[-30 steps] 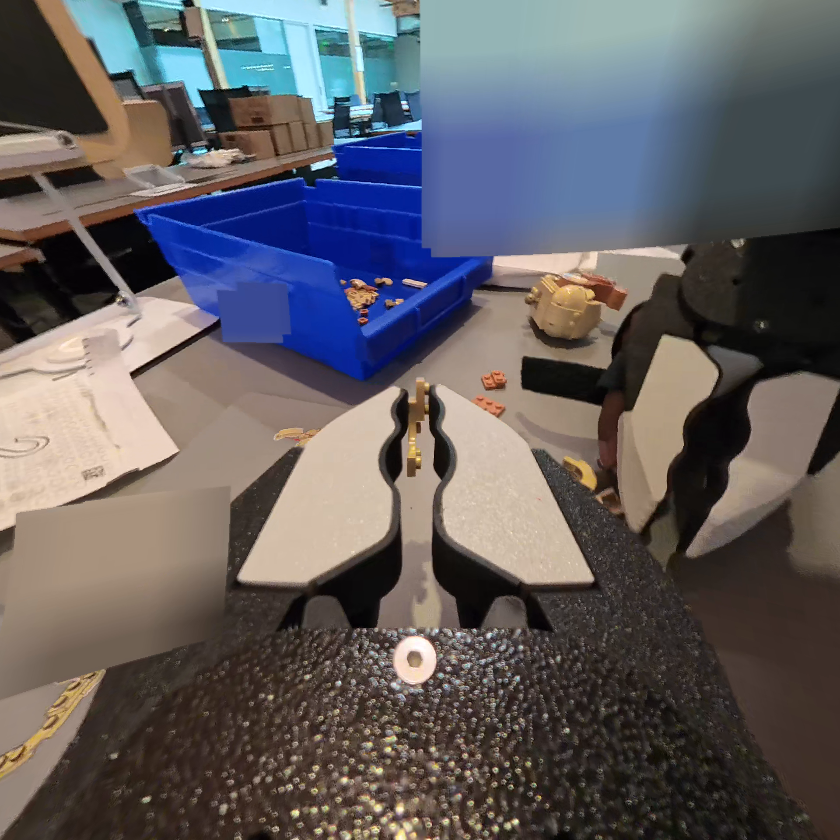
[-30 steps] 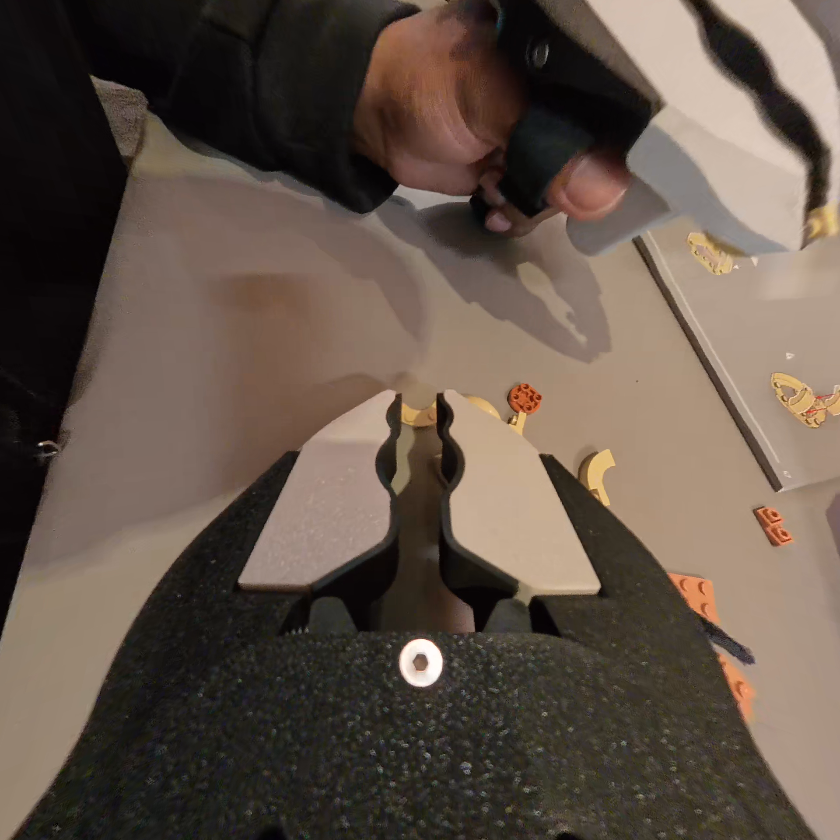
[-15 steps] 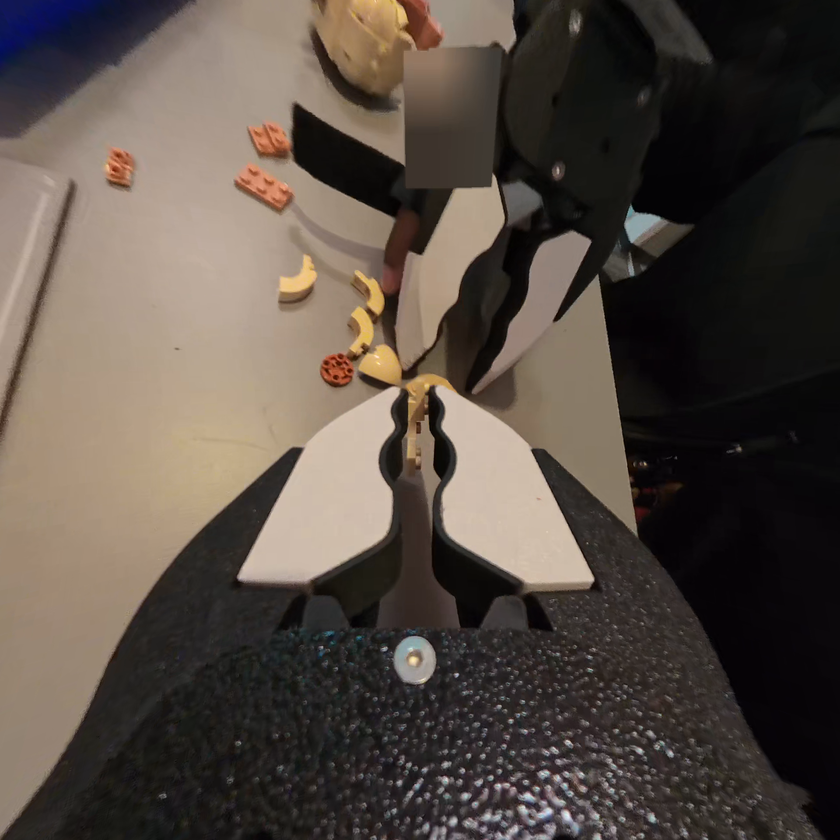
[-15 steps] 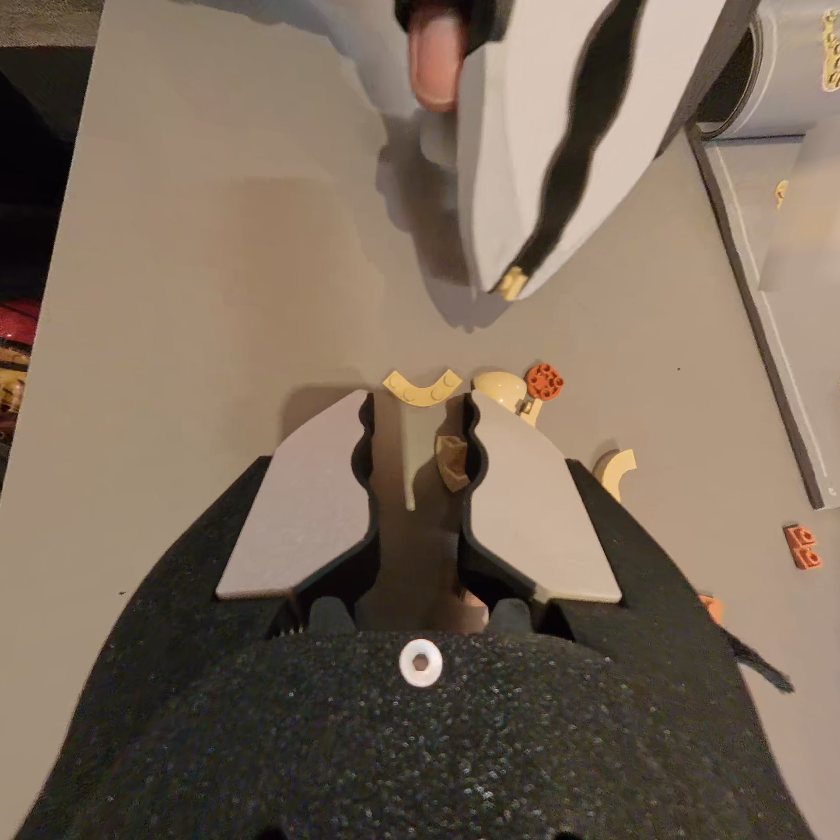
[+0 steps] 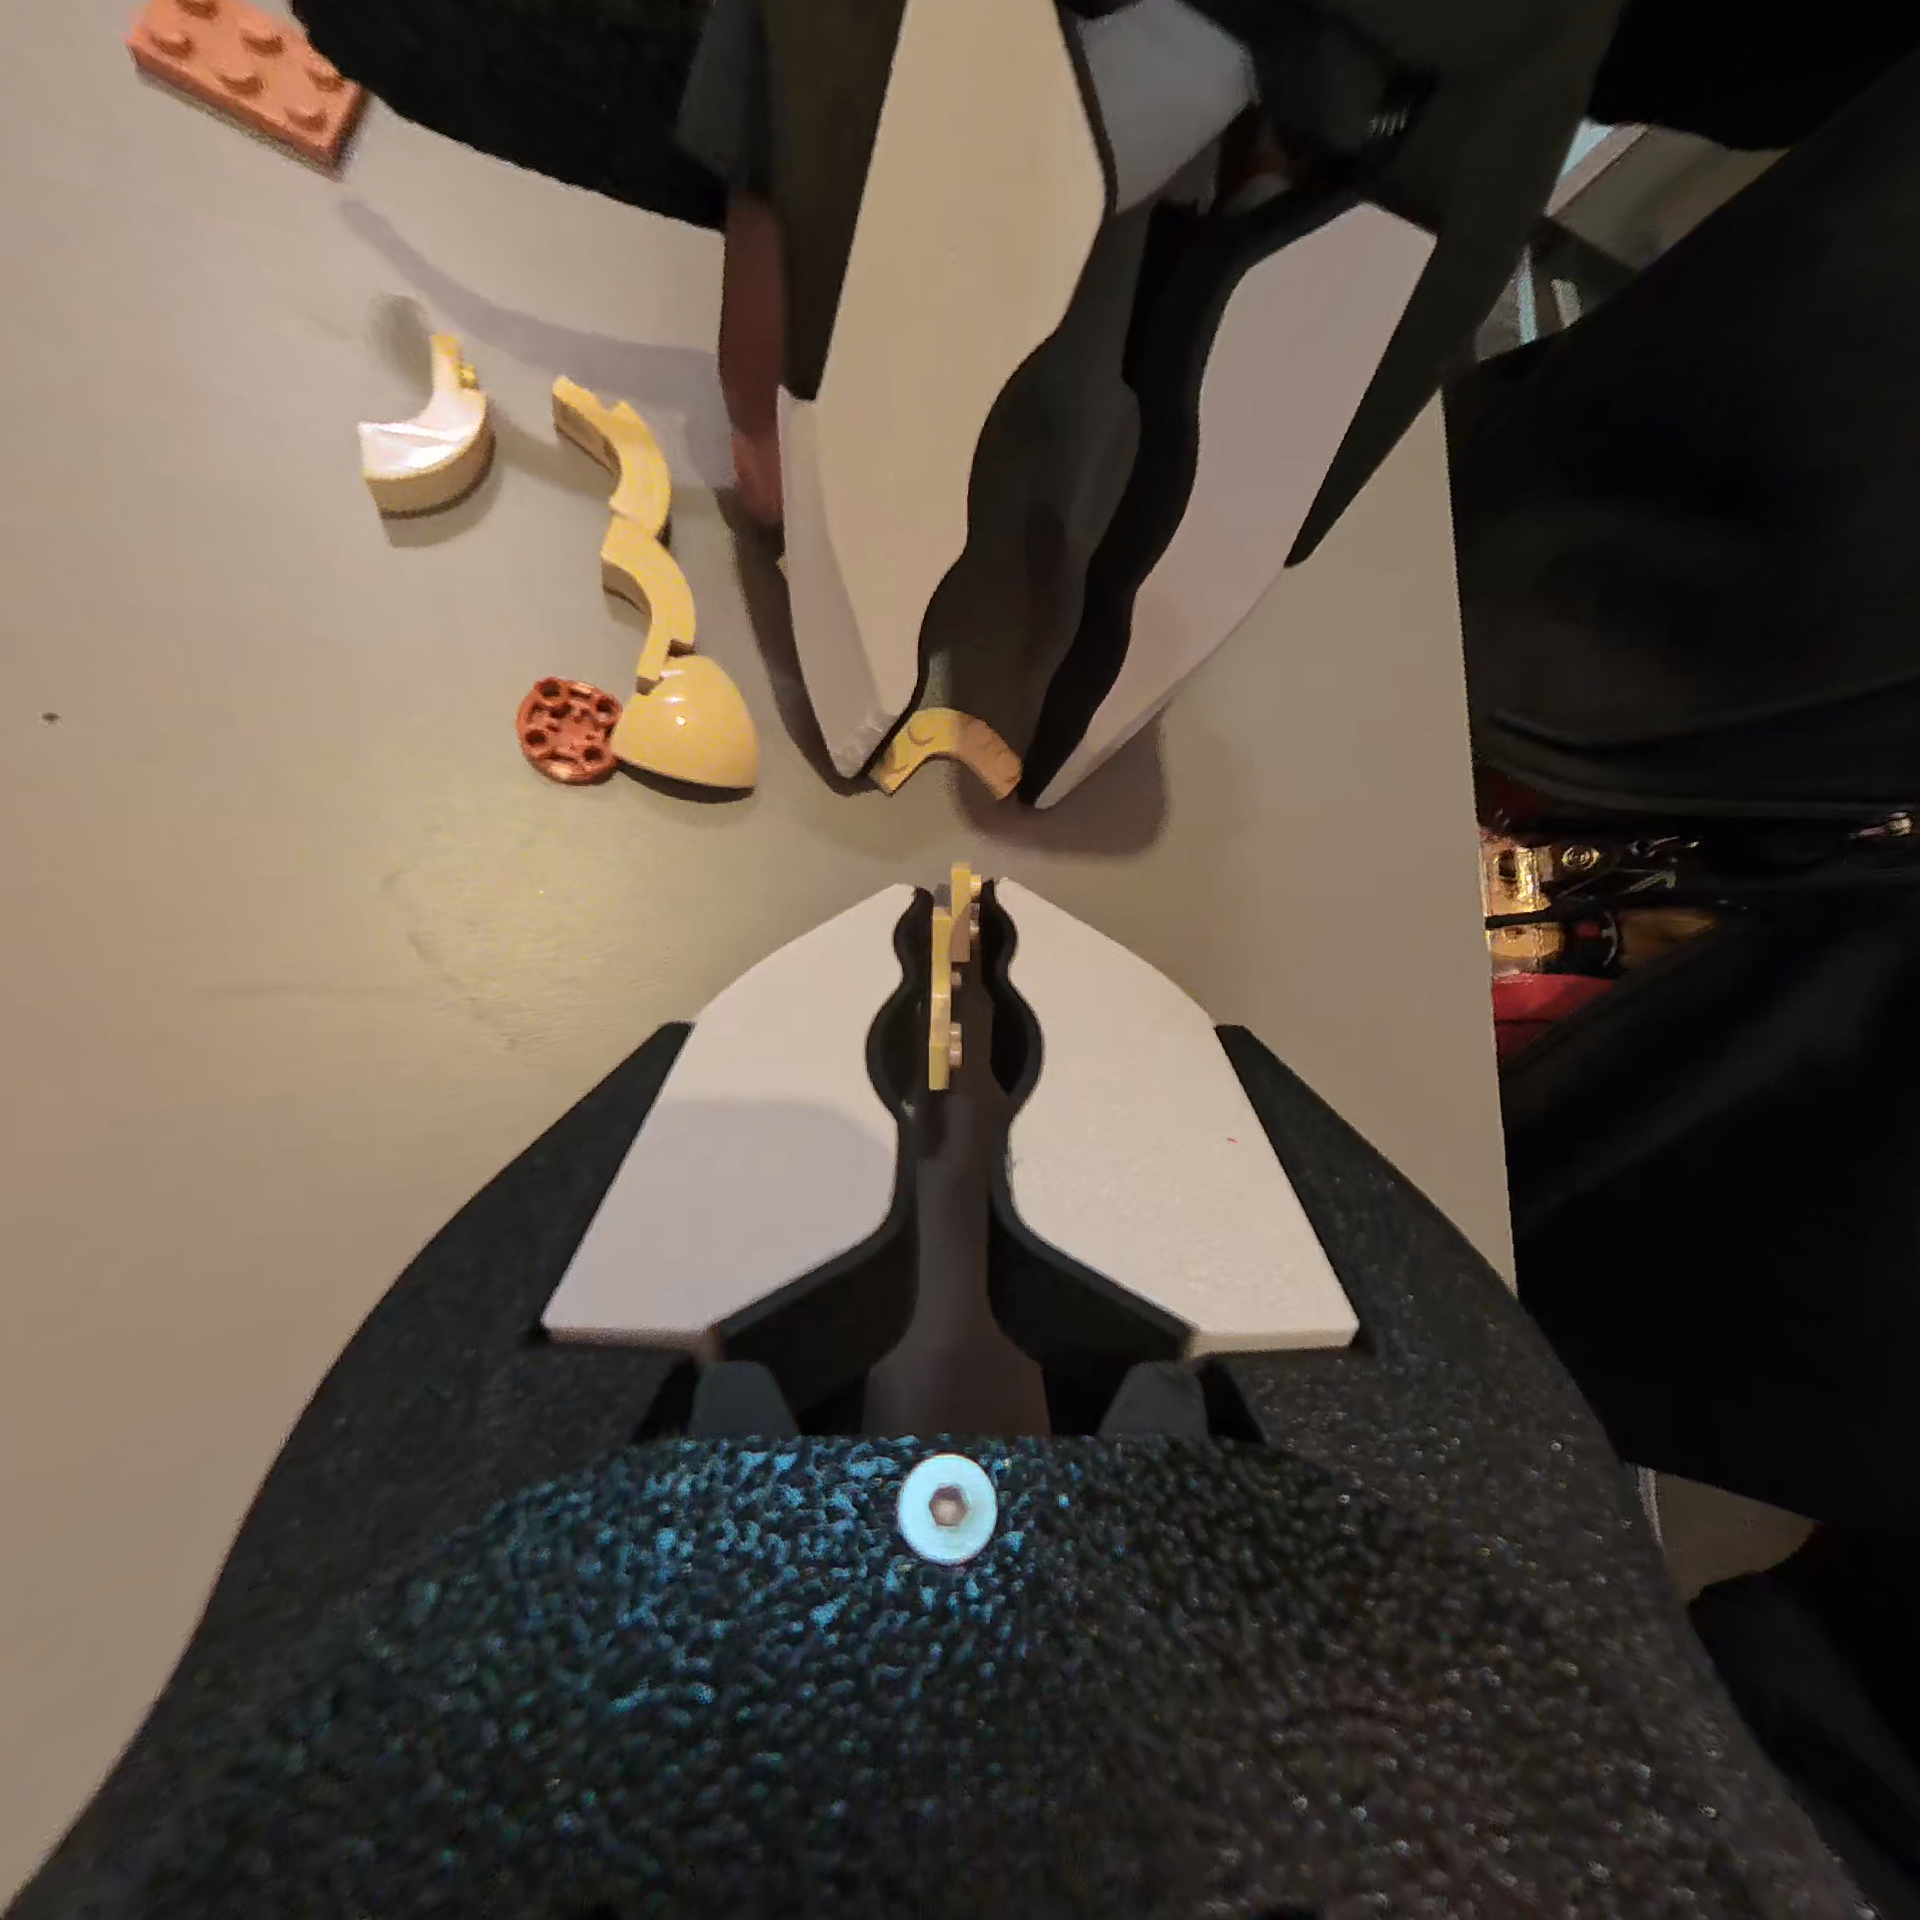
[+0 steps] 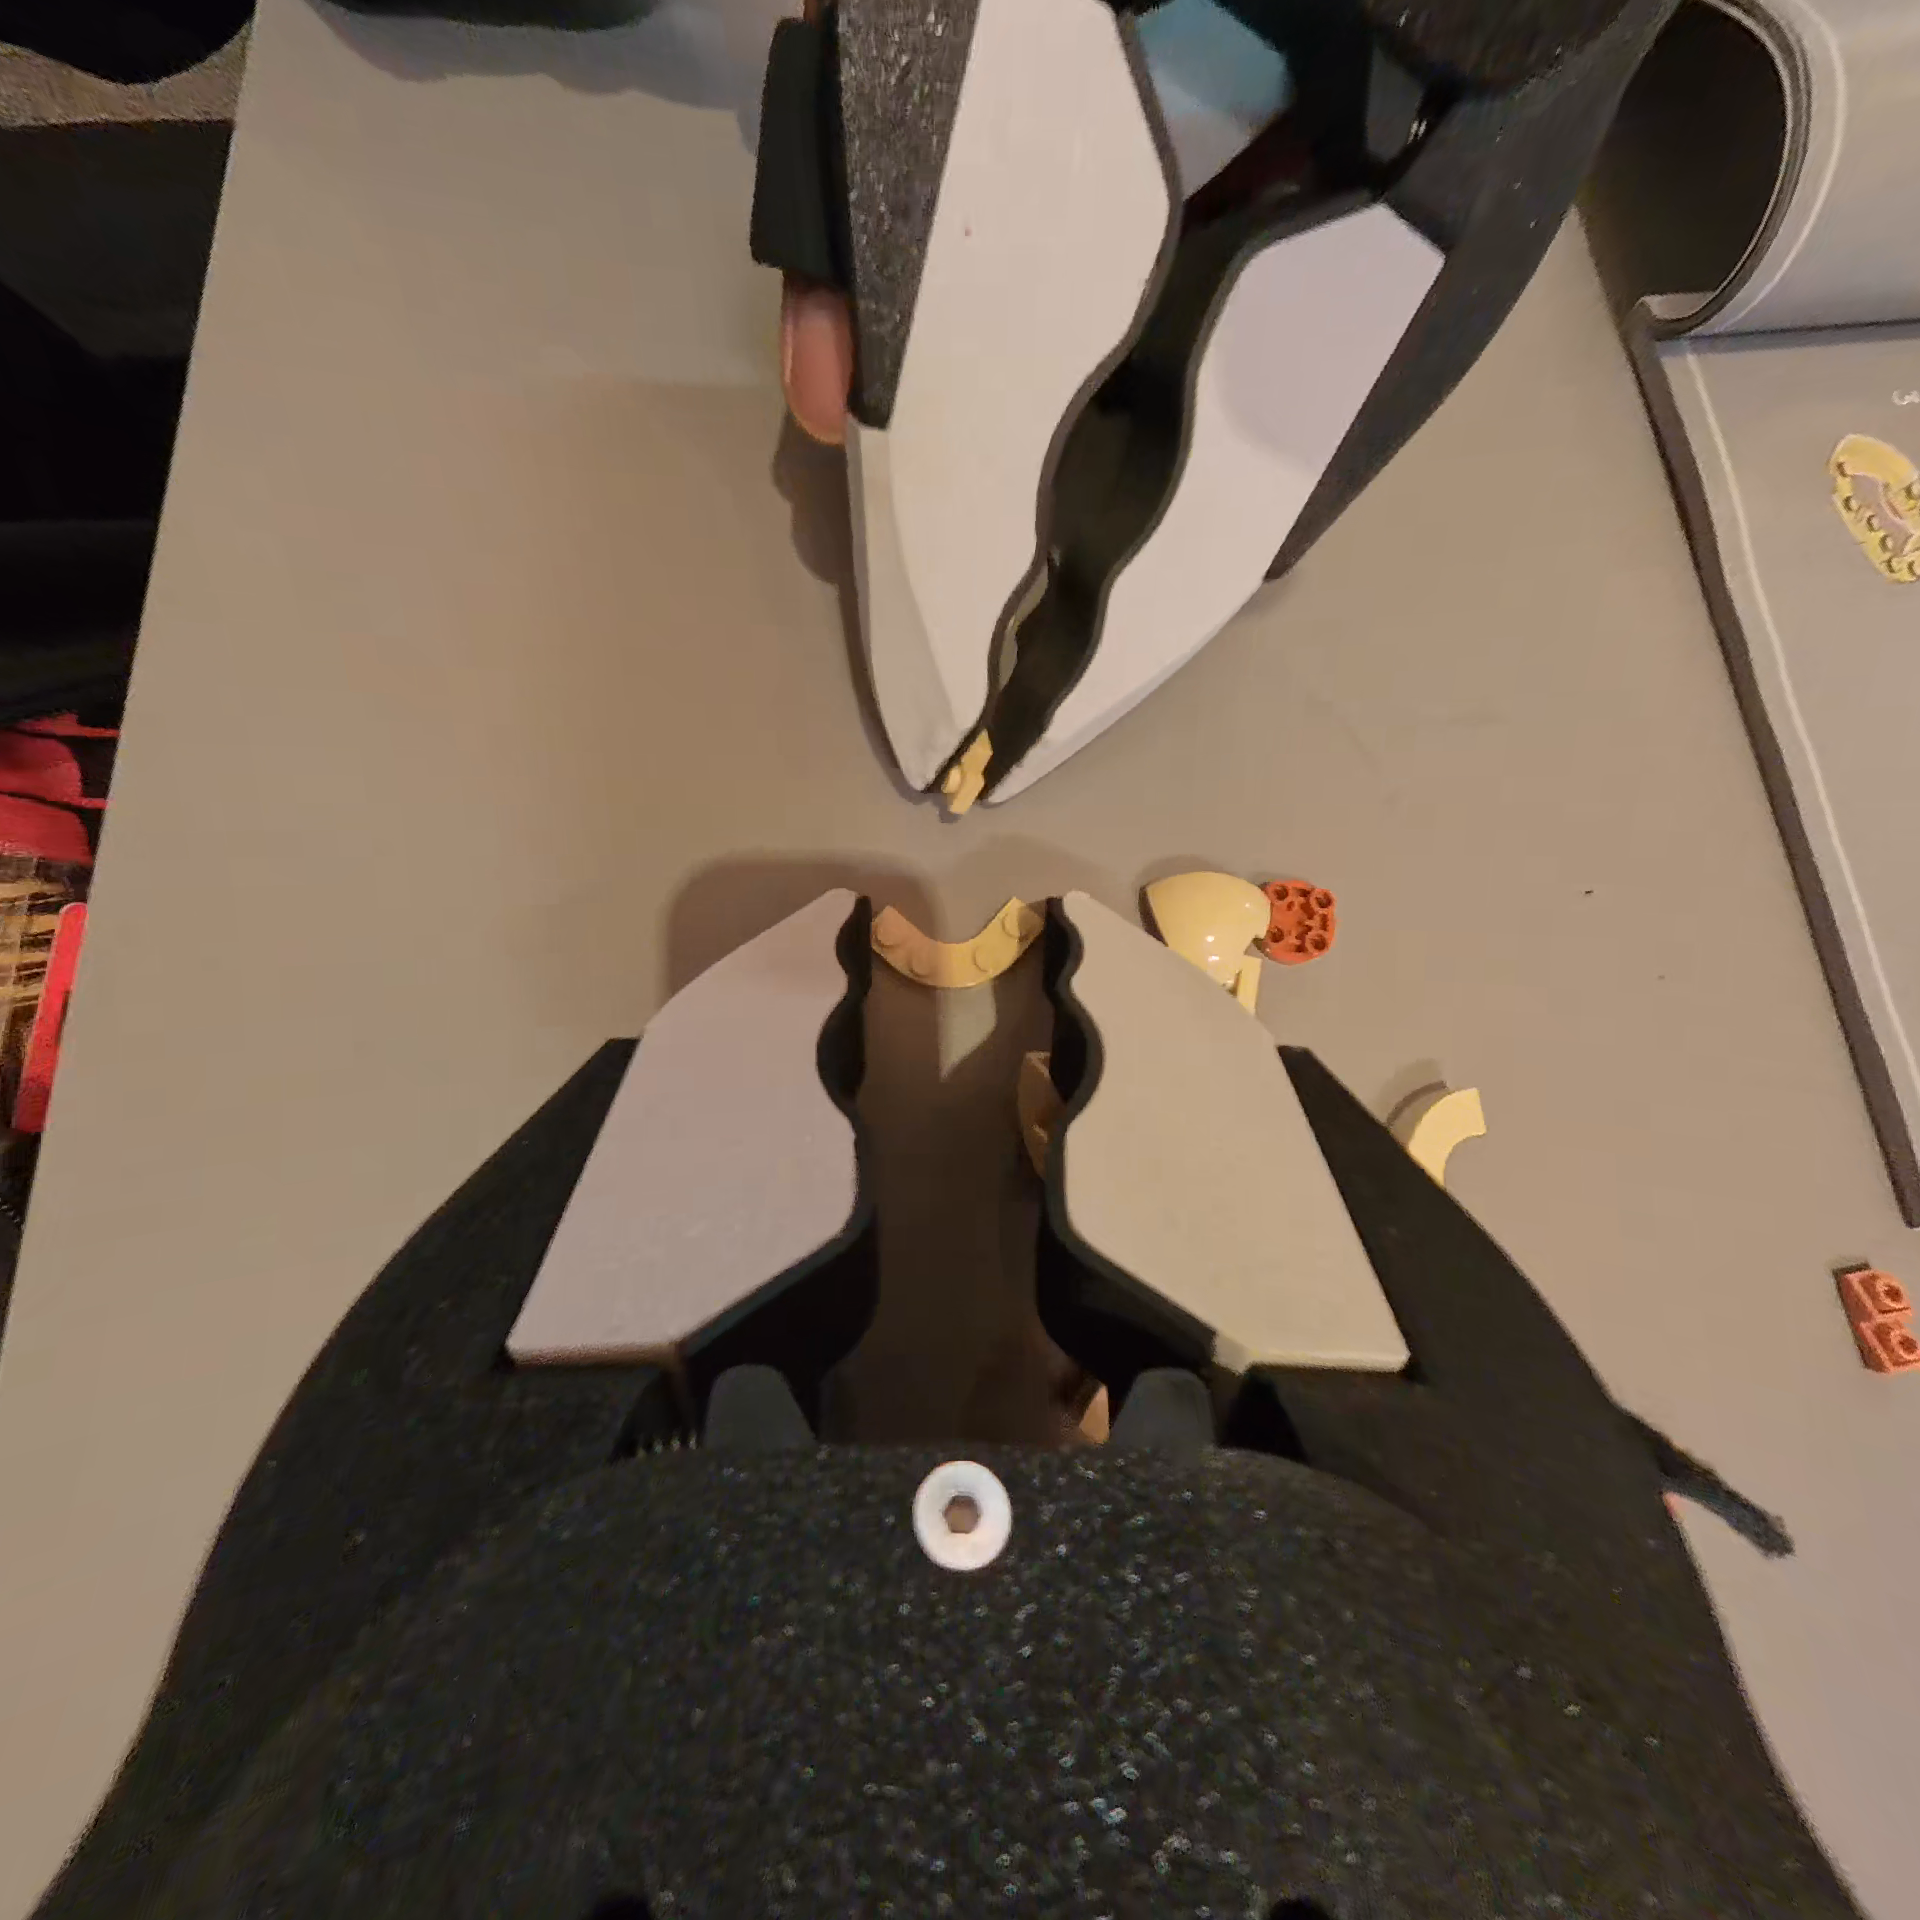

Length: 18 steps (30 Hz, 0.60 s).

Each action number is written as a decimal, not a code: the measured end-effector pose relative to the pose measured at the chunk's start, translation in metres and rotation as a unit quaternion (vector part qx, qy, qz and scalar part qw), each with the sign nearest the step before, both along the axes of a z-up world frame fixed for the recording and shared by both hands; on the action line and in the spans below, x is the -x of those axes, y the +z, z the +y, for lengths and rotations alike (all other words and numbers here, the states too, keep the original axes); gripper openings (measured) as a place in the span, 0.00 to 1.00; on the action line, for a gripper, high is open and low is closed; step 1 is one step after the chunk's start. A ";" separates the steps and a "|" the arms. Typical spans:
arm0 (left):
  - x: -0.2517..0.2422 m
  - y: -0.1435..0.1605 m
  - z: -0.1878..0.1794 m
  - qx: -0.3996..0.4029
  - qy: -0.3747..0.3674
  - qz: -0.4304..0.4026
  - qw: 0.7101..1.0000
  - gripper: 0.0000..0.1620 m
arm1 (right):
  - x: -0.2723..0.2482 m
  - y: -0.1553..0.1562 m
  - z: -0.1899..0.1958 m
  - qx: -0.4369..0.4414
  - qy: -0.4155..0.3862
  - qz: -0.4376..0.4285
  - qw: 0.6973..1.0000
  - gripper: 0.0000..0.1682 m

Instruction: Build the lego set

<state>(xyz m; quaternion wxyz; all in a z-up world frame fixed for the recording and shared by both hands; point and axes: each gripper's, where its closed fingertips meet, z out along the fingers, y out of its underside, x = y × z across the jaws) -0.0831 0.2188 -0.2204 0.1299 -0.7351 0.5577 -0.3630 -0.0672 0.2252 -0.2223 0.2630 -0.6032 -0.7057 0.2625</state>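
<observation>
The left gripper (image 5: 954, 896) is pinching a thin tan plate (image 5: 948, 987) edge-on between closed fingers. Facing it, the right gripper (image 6: 956, 914) is bracketing a tan arch piece (image 6: 958, 948) lying on the grey worktop (image 6: 468, 623), fingers touching its ends.

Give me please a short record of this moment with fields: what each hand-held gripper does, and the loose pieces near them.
left hand-held gripper: shut on thin tan plate, held edge-on
right hand-held gripper: jaws around tan curved plate on grey table; grip uncertain
gap: tips face each other, apart
loose pieces: tan dome piece, round red-brown piece, tan arch pieces
</observation>
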 end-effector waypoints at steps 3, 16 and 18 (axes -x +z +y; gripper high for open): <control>-0.003 0.000 -0.001 -0.003 -0.001 -0.002 1.000 0.05 | 0.000 0.001 0.000 -0.018 -0.005 0.008 1.000 0.19; -0.007 0.016 0.003 0.020 0.005 -0.085 0.996 0.05 | 0.003 0.027 0.009 -0.203 -0.005 0.102 0.974 0.07; -0.006 0.012 0.005 0.016 0.010 -0.073 0.997 0.05 | 0.000 0.022 0.012 -0.207 -0.003 0.085 0.975 0.11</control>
